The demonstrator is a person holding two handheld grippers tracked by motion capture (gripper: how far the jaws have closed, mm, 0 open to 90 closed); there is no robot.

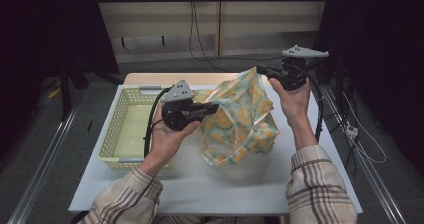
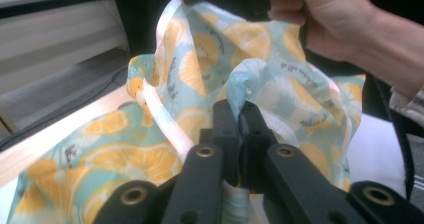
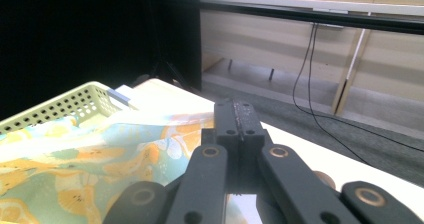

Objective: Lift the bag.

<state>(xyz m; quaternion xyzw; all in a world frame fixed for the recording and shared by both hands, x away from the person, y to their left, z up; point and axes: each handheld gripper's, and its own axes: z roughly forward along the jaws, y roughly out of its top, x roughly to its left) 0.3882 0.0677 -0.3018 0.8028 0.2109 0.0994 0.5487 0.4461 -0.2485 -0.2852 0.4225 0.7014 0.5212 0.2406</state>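
Clearly both tongs, left tongs (image 1: 212,107) and right tongs (image 1: 261,71), pinch the lemon-print bag (image 1: 240,119) at centre frame, lifting it; next probably the basket (image 1: 112,134) at left.

Pale green perforated basket (image 1: 129,126) on white table (image 1: 210,184), black cables (image 1: 196,34) behind, grey floor (image 1: 40,149)

The left tongs (image 2: 239,115) rise from the bottom edge, their two black jaws pinched together on a fold of the lemon-print bag (image 2: 200,69); the bag's teal and yellow cloth billows up behind them, a pale strap (image 2: 162,111) running down its left side; at the top right a hand (image 2: 325,14) grips the bag's upper edge; the light table (image 2: 45,134) edge shows at lower left.
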